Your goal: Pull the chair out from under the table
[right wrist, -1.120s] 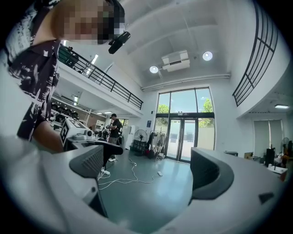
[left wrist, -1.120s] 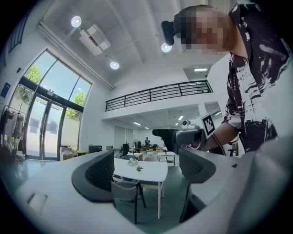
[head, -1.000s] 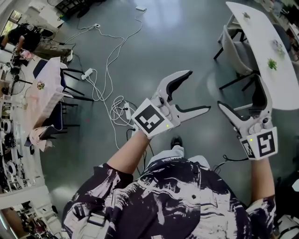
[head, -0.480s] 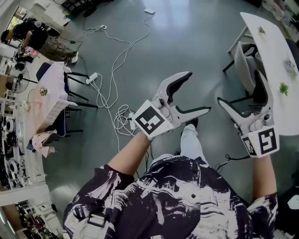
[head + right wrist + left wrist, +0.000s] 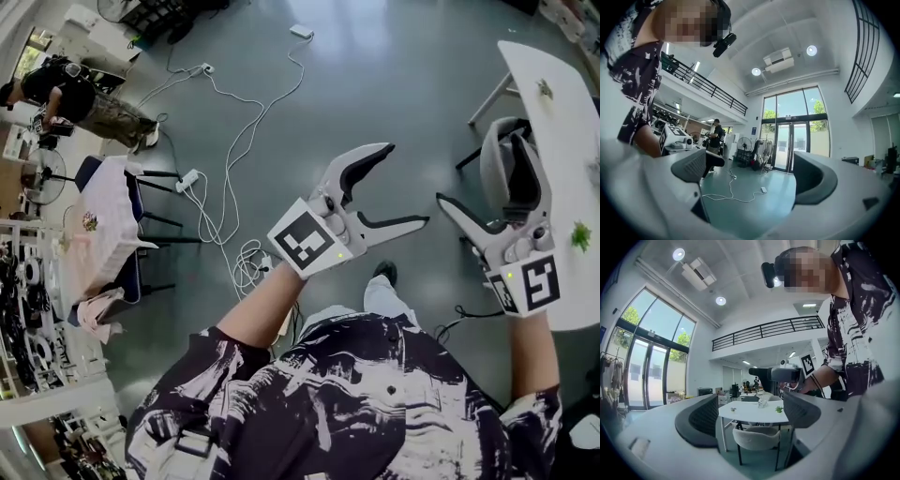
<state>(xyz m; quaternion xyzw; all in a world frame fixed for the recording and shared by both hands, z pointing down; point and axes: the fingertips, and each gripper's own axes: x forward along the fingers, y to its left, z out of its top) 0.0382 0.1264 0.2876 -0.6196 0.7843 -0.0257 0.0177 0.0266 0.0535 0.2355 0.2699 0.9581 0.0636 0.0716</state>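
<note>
While the left gripper [image 5: 405, 184] and right gripper [image 5: 480, 180] are both wide open and hold nothing, step closer to the chair [image 5: 495, 157] tucked under the table [image 5: 555, 105] at the far right and grab its back.

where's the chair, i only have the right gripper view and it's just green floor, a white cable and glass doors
Observer: The pale grey padded chair with black legs is pushed in at a white oval table. The left gripper view looks straight at it across open floor.
Operator: is either gripper on it
Observer: No. In the head view the left gripper and the right gripper are both held out in front of the person, jaws apart and empty.
Operator: which side is it on
Observer: The right gripper's side. In the head view the chair's back shows just beyond that gripper.
</note>
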